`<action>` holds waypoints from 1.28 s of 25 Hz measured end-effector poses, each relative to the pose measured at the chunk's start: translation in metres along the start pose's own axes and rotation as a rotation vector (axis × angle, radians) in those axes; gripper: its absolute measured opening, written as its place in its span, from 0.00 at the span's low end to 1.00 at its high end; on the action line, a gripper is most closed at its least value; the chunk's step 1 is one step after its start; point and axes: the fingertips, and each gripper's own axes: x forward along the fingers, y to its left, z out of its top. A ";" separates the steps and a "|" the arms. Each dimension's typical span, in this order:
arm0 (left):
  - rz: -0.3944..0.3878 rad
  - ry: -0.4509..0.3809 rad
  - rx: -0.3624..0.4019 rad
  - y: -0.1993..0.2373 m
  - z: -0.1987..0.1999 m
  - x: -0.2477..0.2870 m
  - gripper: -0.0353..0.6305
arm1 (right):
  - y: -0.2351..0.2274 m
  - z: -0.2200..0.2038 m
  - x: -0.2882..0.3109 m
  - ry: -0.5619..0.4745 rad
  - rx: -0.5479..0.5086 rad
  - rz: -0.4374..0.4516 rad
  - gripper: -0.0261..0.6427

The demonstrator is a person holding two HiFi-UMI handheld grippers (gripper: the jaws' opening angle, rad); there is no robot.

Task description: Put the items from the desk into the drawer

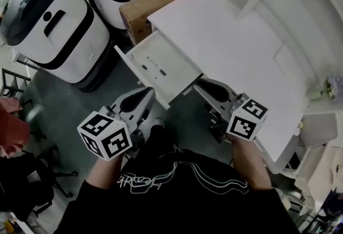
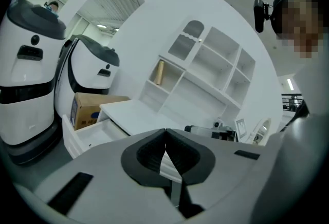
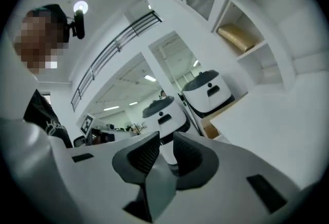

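Note:
The white desk (image 1: pixel 225 39) has its drawer (image 1: pixel 161 66) pulled open at the left end; only small dark marks show on the drawer floor. The stretch of desk top in the head view is bare. In the left gripper view, small items (image 2: pixel 216 128) and a frame (image 2: pixel 240 128) stand at the desk's far right end. My left gripper (image 1: pixel 149 92) hangs just below the drawer front, shut with its tips touching (image 2: pixel 165 133) and holding nothing. My right gripper (image 1: pixel 202 84) sits under the desk's front edge, its pads a narrow gap apart (image 3: pixel 166 138) and empty.
A cardboard box (image 1: pixel 155 5) lies on the floor behind the drawer. Two large white robot units (image 1: pixel 53 23) stand to the left. A shelf unit (image 2: pixel 205 74) on the desk holds a gold roll (image 2: pixel 160 72). A small plant (image 1: pixel 329 88) stands at the desk's right end.

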 end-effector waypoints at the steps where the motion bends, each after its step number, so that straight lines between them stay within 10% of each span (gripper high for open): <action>1: -0.013 -0.004 0.016 -0.017 -0.002 -0.006 0.09 | 0.016 0.007 -0.014 -0.038 -0.006 0.030 0.18; 14: -0.084 -0.123 0.231 -0.171 0.021 -0.065 0.08 | 0.131 0.041 -0.121 -0.166 -0.181 0.159 0.13; 32: -0.076 -0.176 0.263 -0.197 0.012 -0.094 0.08 | 0.162 0.036 -0.146 -0.202 -0.266 0.122 0.12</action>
